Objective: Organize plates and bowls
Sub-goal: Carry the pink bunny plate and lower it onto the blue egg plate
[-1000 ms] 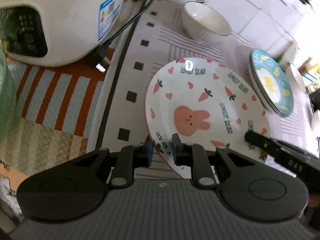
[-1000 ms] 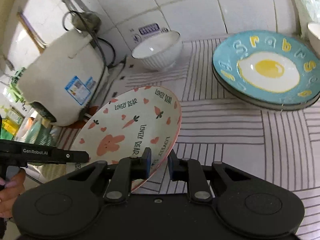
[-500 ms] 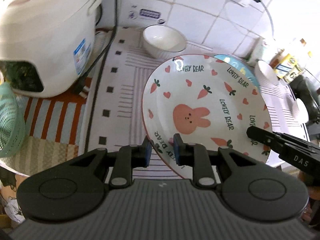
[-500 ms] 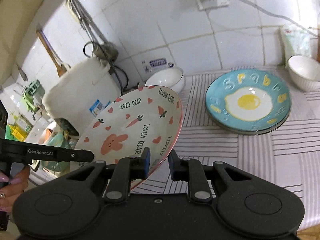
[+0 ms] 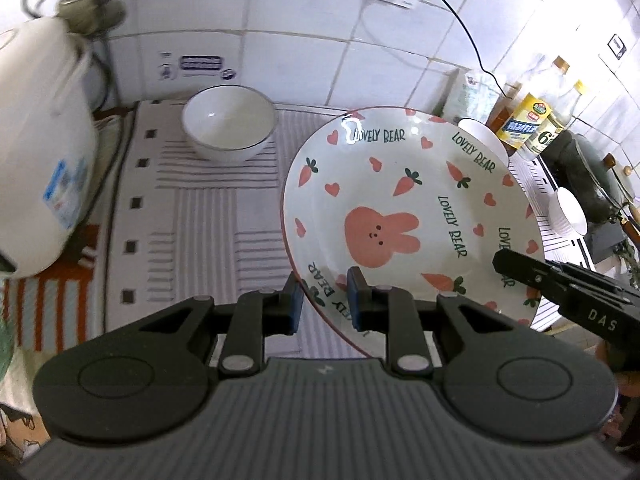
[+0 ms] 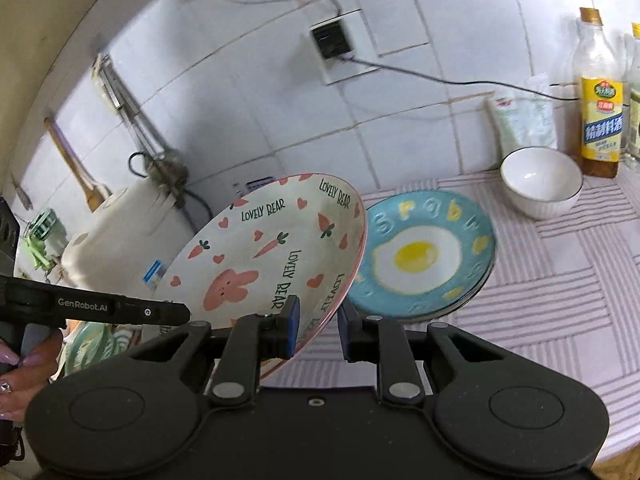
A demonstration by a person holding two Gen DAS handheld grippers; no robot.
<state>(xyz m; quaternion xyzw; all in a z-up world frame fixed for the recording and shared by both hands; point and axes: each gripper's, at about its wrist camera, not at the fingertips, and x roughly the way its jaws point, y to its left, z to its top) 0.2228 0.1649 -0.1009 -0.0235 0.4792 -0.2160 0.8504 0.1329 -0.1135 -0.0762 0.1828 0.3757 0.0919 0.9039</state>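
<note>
Both grippers, left gripper (image 5: 322, 294) and right gripper (image 6: 318, 324), clamp the rabbit plate (image 6: 276, 256) aloft (fingers nearly closed on its rim); next, likely stacking onto the egg plates (image 6: 424, 260).

There is one bunny plate (image 5: 412, 220) with carrots and hearts, and a stack of blue fried-egg plates (image 6: 424, 256) whose edges suggest two, though the exact number is hard to tell. White bowls number three in the left wrist view: one (image 5: 229, 122) near the back edge of the counter and two (image 5: 482, 136) (image 5: 568, 212) toward its right edge. Two bottles (image 6: 599, 96) (image 6: 634, 92), one white rice cooker (image 5: 36, 152), one wall socket (image 6: 332, 40) and two claws (image 5: 322, 304) (image 6: 318, 328) complete the count.
</note>
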